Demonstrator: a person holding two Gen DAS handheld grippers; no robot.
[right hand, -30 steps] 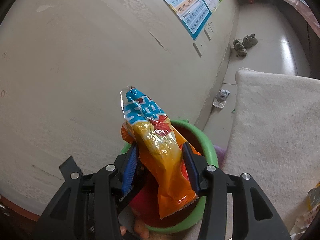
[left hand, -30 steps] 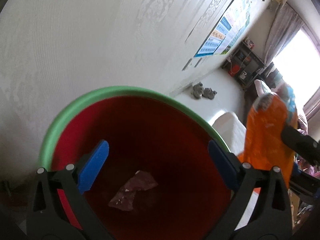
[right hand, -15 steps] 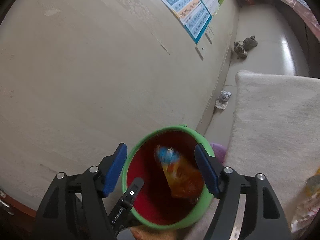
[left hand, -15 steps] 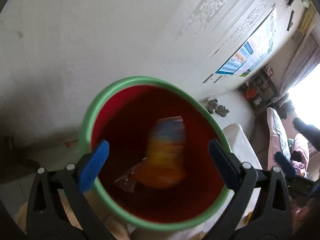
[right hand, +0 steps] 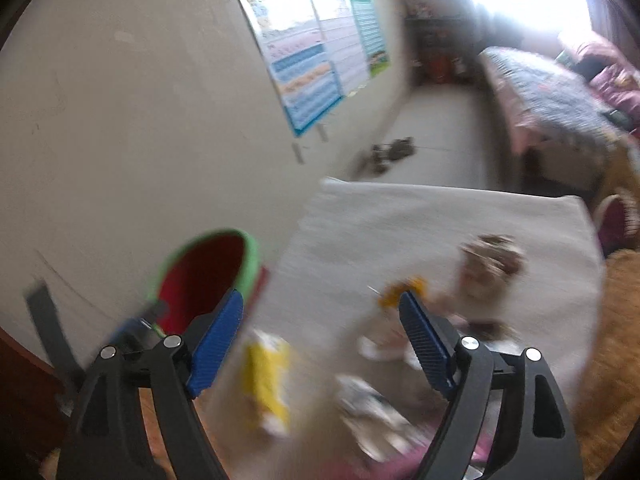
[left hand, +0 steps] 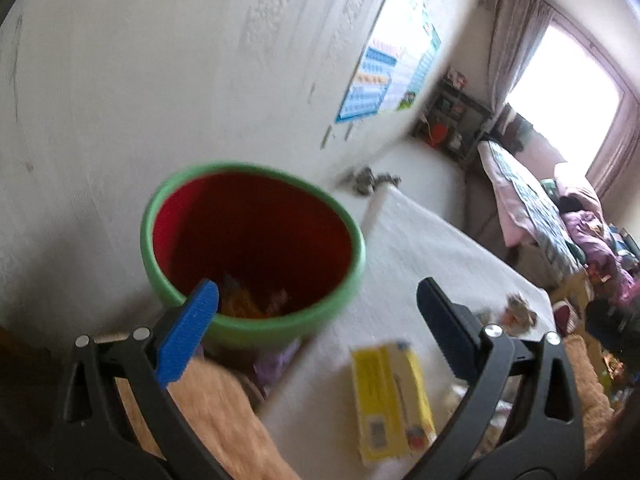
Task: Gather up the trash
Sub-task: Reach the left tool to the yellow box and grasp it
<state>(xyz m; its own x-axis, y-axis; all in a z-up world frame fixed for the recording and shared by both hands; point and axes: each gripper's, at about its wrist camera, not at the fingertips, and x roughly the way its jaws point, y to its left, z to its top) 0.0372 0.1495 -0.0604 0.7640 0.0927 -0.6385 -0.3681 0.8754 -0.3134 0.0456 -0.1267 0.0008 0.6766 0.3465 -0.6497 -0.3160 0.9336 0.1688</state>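
Pale wall (left hand: pixel 140 60) with a bright poster (right hand: pixel 316 56) backs the scene, and a white cloth-covered desk (left hand: pixel 432 248) spreads out below me. At its near-left corner stands the red bin with a green rim (left hand: pixel 252 248). A second ago my right claw (right hand: pixel 320 340) held an orange snack bag over that bin; now the bag (left hand: pixel 240 300) lies down inside it, half hidden behind my left finger, and both cameras have swung back toward the desk. I take that piece as done and the next pick as open.

My left claw (left hand: pixel 316 320) is spread wide and holds nothing; the bin sits just ahead of its left finger. My right claw is likewise wide apart and empty.

Trash still on the desk, though blurred: a yellow box (left hand: pixel 390 396) lies close below and between my left fingers, also low-left in the right view. A brownish crumpled wrapper (right hand: pixel 492 260) sits farther out, with a small orange scrap (right hand: pixel 404 290) just past my right finger.
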